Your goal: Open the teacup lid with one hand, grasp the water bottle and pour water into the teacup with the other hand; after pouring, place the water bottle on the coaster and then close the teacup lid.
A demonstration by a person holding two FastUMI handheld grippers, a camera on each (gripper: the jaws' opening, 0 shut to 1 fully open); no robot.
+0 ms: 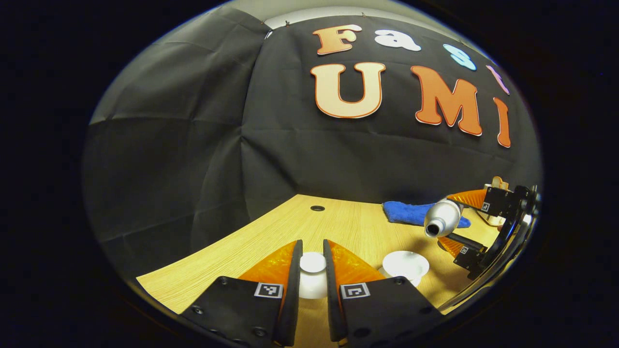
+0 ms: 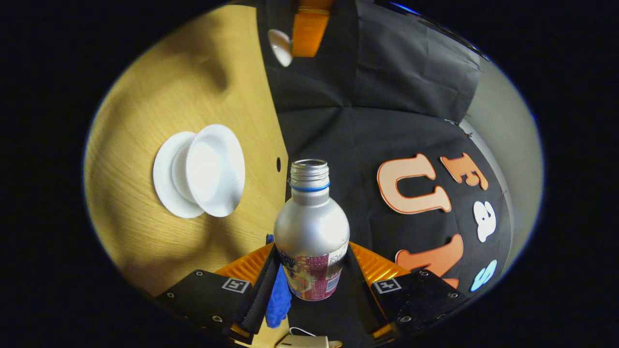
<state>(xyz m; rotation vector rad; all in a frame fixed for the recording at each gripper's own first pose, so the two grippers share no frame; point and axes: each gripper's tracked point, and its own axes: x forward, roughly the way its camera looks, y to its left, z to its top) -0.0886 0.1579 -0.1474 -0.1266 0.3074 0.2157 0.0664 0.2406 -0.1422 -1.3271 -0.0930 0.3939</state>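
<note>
My left hand-held gripper (image 1: pixel 313 270) pinches the white ceramic teacup lid (image 1: pixel 312 263) by its knob, held clear near the bench's front edge. To its right, the open white ceramic teacup on its saucer (image 1: pixel 405 264) stands on the pale wooden bench (image 1: pixel 271 237). My right hand-held gripper (image 2: pixel 312 270) clamps the uncapped silver metal water bottle (image 2: pixel 312 227), tipped mouth-first toward the cup. Judged step: start of pour. Next: bring the mouth over the cup and tilt further.
</note>
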